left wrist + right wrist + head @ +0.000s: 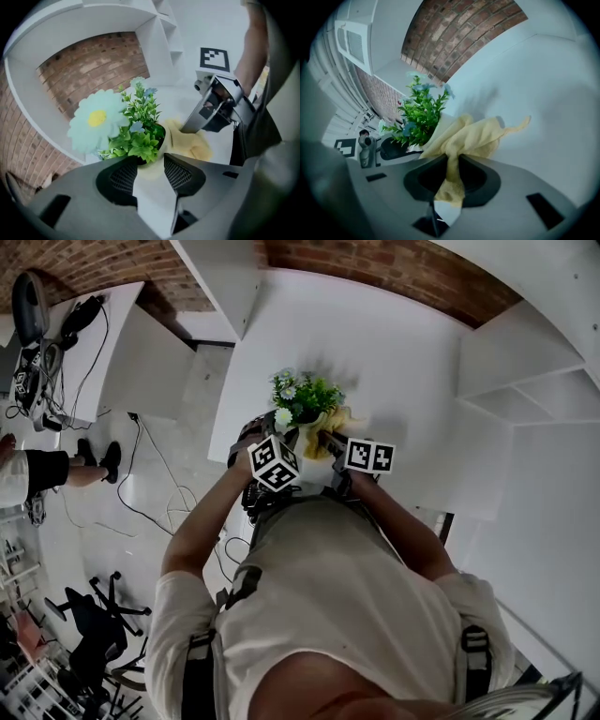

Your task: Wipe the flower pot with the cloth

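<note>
A flower pot [149, 174] with green leaves [306, 395] and a big white daisy [97, 119] stands on the white table. My left gripper [151, 161] reaches it from the near side. Its two pads [180, 176] sit against the pot's pale wall just under the rim, and the wall fills the gap between them. My right gripper [452, 161] is shut on a yellow cloth [473, 136]. The cloth bunches between its pads and drapes against the pot's right side [440, 127]. In the head view both marker cubes cover the lower part of the pot.
The white table [403, 352] runs back to a brick wall [394, 263]. White shelf units [525, 381] stand to the right. At the left there are a desk with cables [75, 324], another person's legs [56, 470] and an office chair [94, 624].
</note>
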Motion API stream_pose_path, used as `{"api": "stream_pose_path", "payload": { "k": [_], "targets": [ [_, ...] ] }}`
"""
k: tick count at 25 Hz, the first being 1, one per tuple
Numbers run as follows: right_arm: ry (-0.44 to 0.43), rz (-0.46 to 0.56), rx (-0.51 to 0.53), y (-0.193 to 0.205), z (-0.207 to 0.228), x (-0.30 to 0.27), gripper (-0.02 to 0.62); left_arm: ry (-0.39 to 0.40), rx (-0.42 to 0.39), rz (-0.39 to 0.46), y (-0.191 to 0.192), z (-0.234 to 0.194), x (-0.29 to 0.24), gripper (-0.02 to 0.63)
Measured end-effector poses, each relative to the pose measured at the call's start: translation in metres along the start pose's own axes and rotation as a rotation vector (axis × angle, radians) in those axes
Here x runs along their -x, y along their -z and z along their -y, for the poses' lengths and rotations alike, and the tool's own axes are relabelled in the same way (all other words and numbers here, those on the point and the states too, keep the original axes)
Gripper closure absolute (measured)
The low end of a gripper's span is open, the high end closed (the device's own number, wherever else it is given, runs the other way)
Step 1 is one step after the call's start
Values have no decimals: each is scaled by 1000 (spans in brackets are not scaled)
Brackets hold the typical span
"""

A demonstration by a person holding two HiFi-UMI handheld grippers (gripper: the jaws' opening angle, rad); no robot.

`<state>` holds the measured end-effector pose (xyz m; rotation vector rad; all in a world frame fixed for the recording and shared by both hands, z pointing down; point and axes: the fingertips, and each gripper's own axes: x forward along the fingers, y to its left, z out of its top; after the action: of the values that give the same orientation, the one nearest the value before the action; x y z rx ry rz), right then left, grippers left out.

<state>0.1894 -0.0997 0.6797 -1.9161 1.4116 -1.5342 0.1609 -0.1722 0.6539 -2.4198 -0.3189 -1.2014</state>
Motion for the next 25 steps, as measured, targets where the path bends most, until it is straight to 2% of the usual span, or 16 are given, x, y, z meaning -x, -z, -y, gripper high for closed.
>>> {"api": "stream_pose_path", "payload": {
  "k": [2,4,8,10,13,15,18,21,24,25],
  "targets": [
    [-6,-5,-5,4,-2,-1,508,5,68,-5,-5,12,3,430],
    [-8,-8,0,4,-3,-1,508,22,76,12,-8,22,7,429],
    [-3,9,2,-4,2,4,508,59,133,82,-1,16,20,373],
    [0,26,-7,-12,6,7,508,73,91,85,4,5,21,362],
    [3,36,2,-20,6,7,509,73,-58,51,6,-3,12,373],
    [7,40,10,-23,4,4,508,62,-106,36,7,-5,6,416],
    [19,52,6,-25,4,2,509,41,-55,53,4,-3,6,460],
    [25,49,5,-19,3,1,509,68,11,81,-1,13,10,460],
    [29,26,17,-7,2,-2,509,116,34,108,-11,35,11,459],
    [29,23,17,-5,2,-3,509,129,46,120,-14,39,11,435]
  ]
}}
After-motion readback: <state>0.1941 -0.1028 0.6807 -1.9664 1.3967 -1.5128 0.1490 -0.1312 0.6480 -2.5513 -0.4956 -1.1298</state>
